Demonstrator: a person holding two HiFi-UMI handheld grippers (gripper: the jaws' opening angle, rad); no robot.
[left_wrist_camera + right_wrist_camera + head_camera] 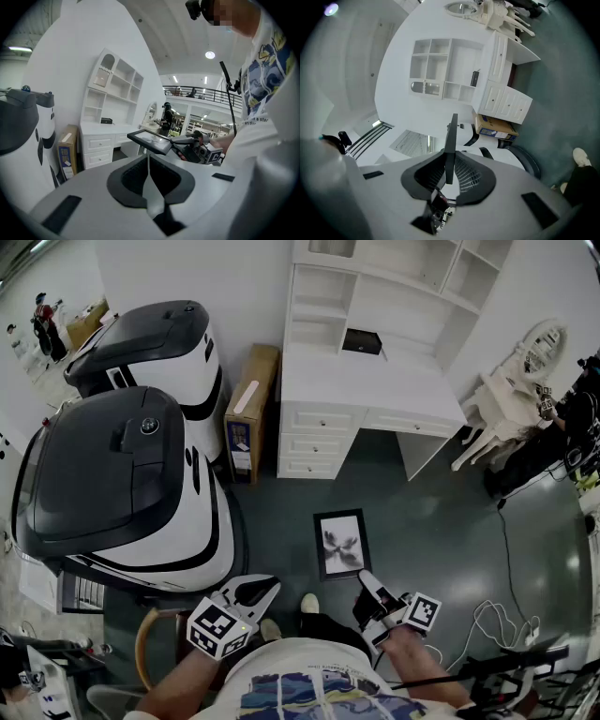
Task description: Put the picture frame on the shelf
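The right gripper (pixel 449 165) clamps the picture frame (pixel 451 140) by its edge between its jaws, face up above the floor (pixel 441 521), well apart from the shelf (pixel 330 292). The left gripper (pixel 148 185) is closed on nothing.

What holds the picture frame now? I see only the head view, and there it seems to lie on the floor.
Observer: The right gripper holds it. In the right gripper view the picture frame stands edge-on between the jaws, which are closed on both its faces.
Operator: Does the left gripper help?
Observer: No. The left gripper view shows the left gripper with jaws together, nothing between them.
Operator: So the frame is lifted?
Observer: Yes. The left gripper view shows it in the air, nearly flat, picture side up.
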